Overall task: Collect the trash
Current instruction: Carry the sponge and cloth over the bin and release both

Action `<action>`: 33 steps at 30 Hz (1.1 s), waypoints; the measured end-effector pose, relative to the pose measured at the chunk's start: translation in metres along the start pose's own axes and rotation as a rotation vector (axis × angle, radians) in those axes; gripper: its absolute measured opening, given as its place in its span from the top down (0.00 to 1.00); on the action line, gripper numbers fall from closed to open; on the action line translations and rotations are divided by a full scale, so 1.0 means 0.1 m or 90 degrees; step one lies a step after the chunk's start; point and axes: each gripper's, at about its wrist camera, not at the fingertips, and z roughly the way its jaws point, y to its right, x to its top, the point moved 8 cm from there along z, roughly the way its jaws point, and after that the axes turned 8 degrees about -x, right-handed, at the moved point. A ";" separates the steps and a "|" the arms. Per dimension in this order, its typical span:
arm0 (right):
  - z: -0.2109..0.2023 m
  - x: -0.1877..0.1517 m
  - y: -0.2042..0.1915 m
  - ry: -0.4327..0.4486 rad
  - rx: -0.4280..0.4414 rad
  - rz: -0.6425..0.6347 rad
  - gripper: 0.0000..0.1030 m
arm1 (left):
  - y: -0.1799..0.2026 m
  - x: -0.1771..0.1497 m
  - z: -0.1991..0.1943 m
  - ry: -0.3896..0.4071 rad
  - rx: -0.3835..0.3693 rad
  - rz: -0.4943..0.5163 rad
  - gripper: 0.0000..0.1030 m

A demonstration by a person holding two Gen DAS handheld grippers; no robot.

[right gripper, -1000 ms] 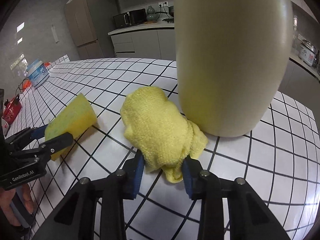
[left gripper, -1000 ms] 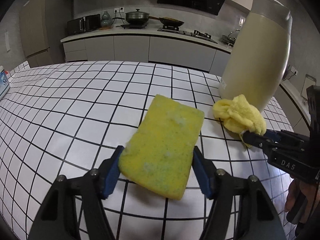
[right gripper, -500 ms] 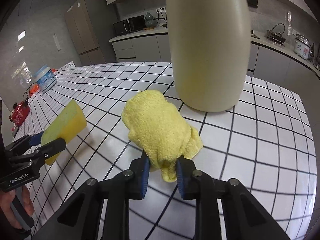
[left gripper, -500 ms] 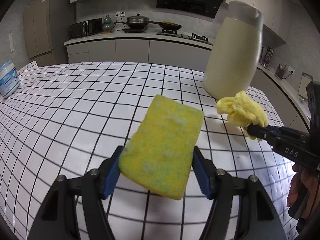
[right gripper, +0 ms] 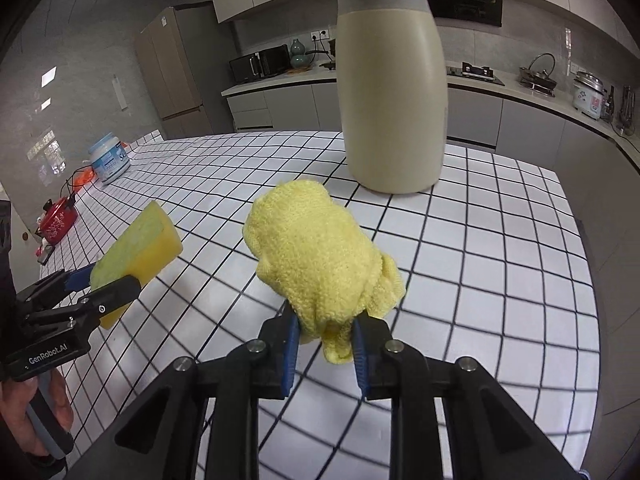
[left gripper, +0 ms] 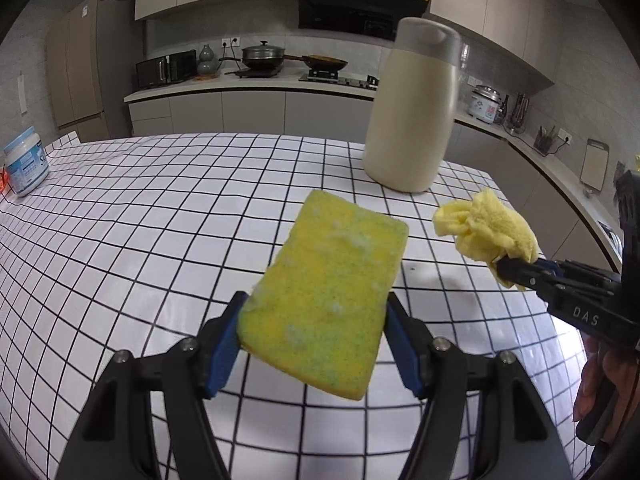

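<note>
The left gripper (left gripper: 316,344) pinched the yellow sponge (left gripper: 328,300) between its blue fingers (left gripper: 222,344), in the lower middle of its view, up off the checked bench (left gripper: 120,240). The right gripper (right gripper: 324,344) had just been closing, and it squeezed the yellow cloth (right gripper: 316,256) in the middle of its view, also lifted. A tall cream jug (right gripper: 390,92) stood on the bench behind, in the upper middle.
</note>
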 end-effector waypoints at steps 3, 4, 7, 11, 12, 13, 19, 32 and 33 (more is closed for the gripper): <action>-0.20 -0.11 0.05 0.005 -0.010 0.006 0.76 | 0.16 -0.04 -0.09 0.004 -0.010 0.010 0.35; -0.28 -0.15 0.08 0.007 -0.013 0.009 0.76 | 0.21 -0.05 -0.11 0.004 -0.015 0.013 0.35; -0.49 -0.24 0.15 0.014 -0.023 0.013 0.76 | 0.36 -0.11 -0.16 0.002 -0.029 0.016 0.35; -0.74 -0.35 0.28 0.021 -0.036 0.023 0.76 | 0.59 -0.20 -0.22 0.002 -0.050 0.026 0.35; -0.82 -0.38 0.34 0.023 -0.040 0.028 0.76 | 0.65 -0.21 -0.23 0.001 -0.056 0.028 0.35; -0.86 -0.40 0.36 0.024 -0.043 0.031 0.76 | 0.71 -0.22 -0.23 0.002 -0.062 0.031 0.35; -1.17 -0.58 0.67 0.032 -0.069 0.047 0.76 | 1.10 -0.25 -0.26 0.005 -0.085 0.056 0.35; -1.86 -1.02 1.67 0.052 -0.110 0.094 0.76 | 2.25 -0.47 -0.31 0.004 -0.124 0.105 0.35; -1.93 -1.07 1.78 0.053 -0.113 0.099 0.76 | 2.37 -0.50 -0.31 0.003 -0.128 0.110 0.35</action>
